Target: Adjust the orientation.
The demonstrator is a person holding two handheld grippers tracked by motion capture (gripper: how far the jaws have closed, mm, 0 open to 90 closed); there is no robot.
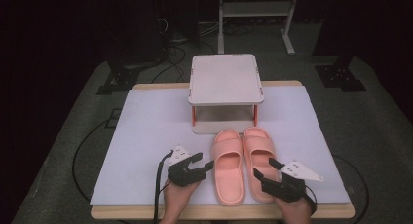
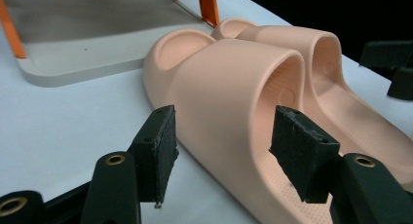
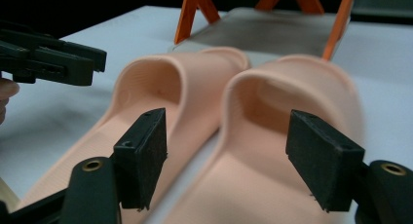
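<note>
Plainly, we see two pink slippers side by side on the white mat (image 1: 146,136) of the bench, near its near edge and right of centre. The left slipper (image 1: 227,165) and right slipper (image 1: 260,160) both run lengthwise from near to far, heels toward the person and toes pointing at the small two-level stand (image 1: 226,80) with orange legs, which sits just beyond them.

Our left tongs (image 1: 204,162) sit just left of the left slipper, about level with its strap. Their jaws are wide apart and hold nothing; in the left gripper view the strap shows between the pads (image 2: 160,146).

Our right tongs (image 1: 265,169) lie over the heel end of the right slipper, also spread wide and empty, with that slipper's footbed between the pads (image 3: 146,151).
</note>
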